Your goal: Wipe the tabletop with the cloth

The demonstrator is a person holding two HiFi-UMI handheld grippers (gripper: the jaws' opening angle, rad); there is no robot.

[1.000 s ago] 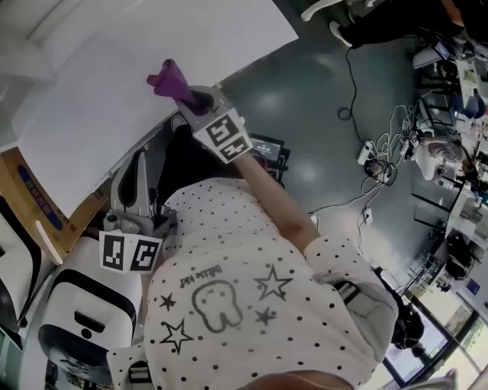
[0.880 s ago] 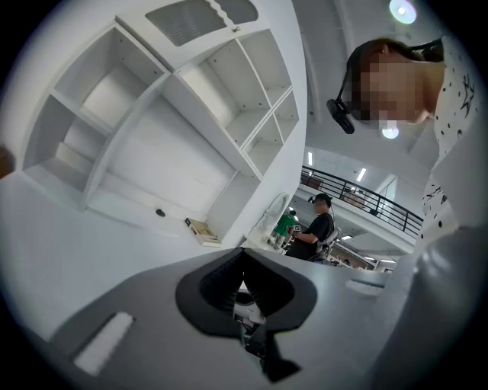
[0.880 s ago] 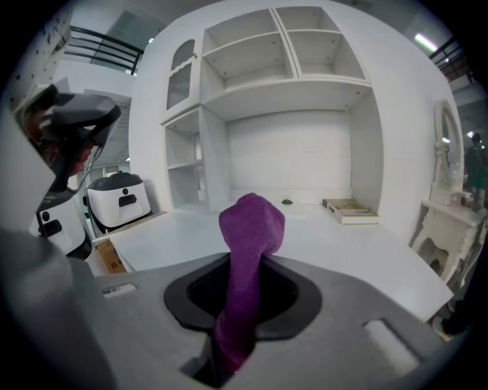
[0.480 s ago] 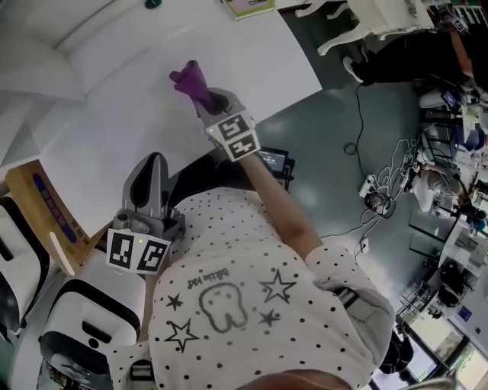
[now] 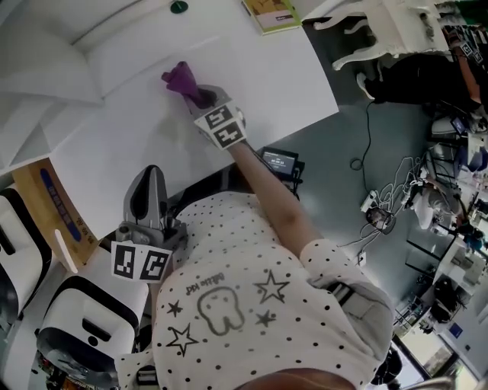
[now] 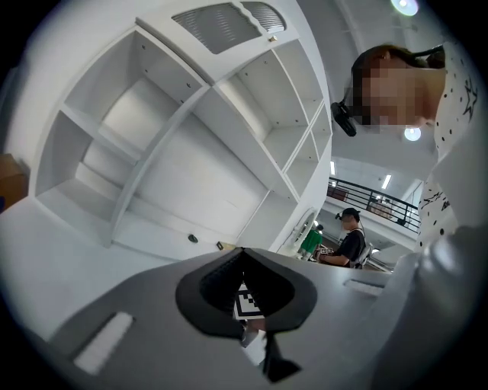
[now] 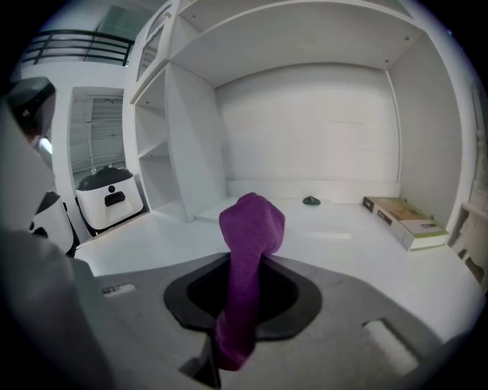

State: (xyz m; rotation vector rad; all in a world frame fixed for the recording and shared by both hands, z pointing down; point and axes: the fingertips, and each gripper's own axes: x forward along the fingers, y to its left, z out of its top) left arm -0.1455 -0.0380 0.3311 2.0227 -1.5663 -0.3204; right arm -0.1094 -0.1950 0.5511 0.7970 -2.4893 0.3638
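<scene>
A purple cloth (image 5: 181,78) is bunched up and sticks out of my right gripper (image 5: 197,93), which is shut on it above the white tabletop (image 5: 259,72). In the right gripper view the cloth (image 7: 249,236) rises between the jaws and droops forward over the table. I cannot tell whether it touches the surface. My left gripper (image 5: 149,183) hangs near the table's front edge, close to the person's body. Its jaws are shut with nothing in them and point up at the white shelves (image 6: 191,129).
A flat book (image 5: 271,14) lies at the table's far right corner, with a small green knob (image 5: 178,7) beside it. A cardboard box (image 5: 42,198) and a white machine (image 5: 84,327) stand left of the table. Cables lie on the floor (image 5: 374,206).
My right gripper has carried the cloth farther in over the tabletop, away from the front edge. The left gripper has stayed low by the person's body.
</scene>
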